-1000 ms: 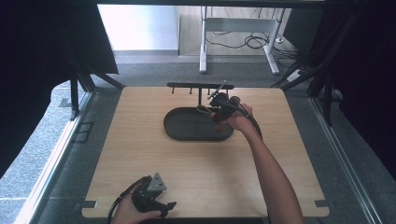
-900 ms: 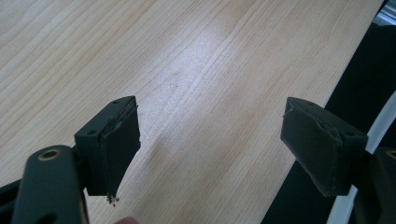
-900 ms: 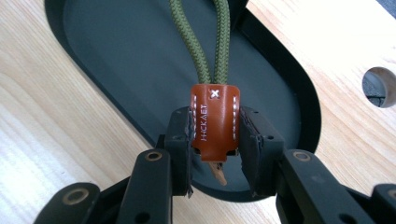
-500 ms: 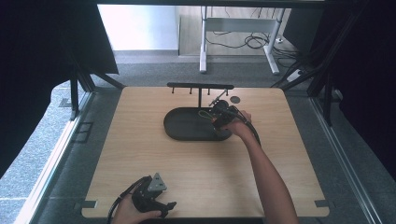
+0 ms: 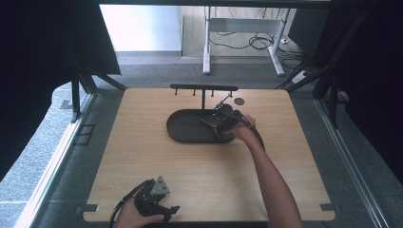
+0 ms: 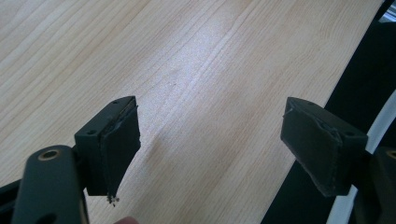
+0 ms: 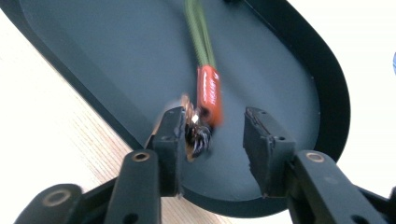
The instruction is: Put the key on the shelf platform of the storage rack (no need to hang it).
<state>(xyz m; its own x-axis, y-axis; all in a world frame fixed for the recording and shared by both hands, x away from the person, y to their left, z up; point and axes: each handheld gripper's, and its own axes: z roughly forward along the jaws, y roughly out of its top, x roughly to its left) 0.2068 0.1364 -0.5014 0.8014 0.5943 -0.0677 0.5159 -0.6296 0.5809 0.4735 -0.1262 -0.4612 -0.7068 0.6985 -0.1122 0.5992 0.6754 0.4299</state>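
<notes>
A green cord (image 7: 200, 37) with an orange tag (image 7: 208, 91) and a small dark metal end lies on the floor of the black oval tray (image 7: 116, 56). My right gripper (image 7: 212, 116) hangs low over the tray's right end (image 5: 185, 135). Its jaws have just been opening. The tag end sits between them, close to the left jaw, with a gap to the right jaw. In the high view the right gripper (image 5: 216, 123) is at the tray's right part. My left gripper (image 5: 167, 210) rests at the table's front left edge, and in its own view (image 6: 210, 135) it is open over bare wood.
A black T-shaped rack (image 5: 204, 88) with small hooks stands behind the tray. A small dark disc (image 5: 239, 101) lies on the table to its right. The table's dark front edge (image 6: 327, 70) runs close beside the left gripper.
The right hand has sunk toward the tray and its jaws have parted. The cord's tag end now lies loose between them. The left hand has stayed put.
</notes>
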